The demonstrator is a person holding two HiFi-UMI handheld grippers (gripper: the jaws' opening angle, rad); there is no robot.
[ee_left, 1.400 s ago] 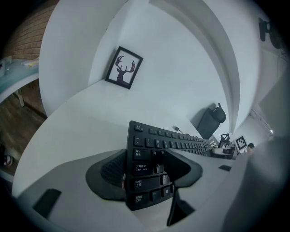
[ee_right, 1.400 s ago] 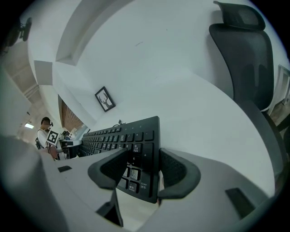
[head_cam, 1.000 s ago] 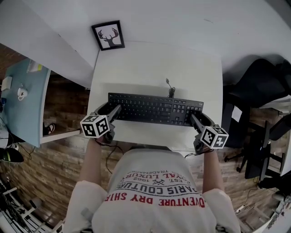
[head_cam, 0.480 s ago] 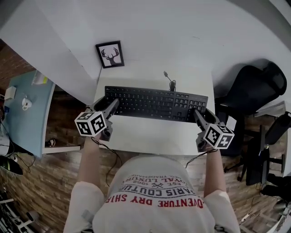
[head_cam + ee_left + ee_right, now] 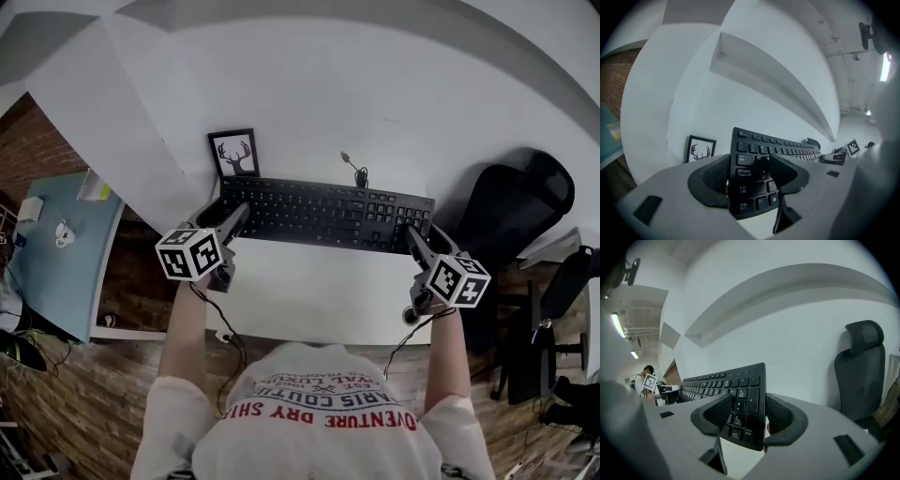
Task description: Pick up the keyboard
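the keyboard (image 5: 323, 214) hangs level, its left end pinched by the left gripper (image 5: 234, 217) and its right end by the right gripper (image 5: 412, 238), apparently clear of the white desk (image 5: 309, 291); the pick-up looks done. a framed deer picture (image 5: 235, 153) sits just behind, an office chair (image 5: 511, 211) stands to the right, and there is open room above.

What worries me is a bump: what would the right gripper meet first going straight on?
The keyboard: its end sits clamped between the right gripper's fingers. Past it, likely the white wall, though depth is unclear.
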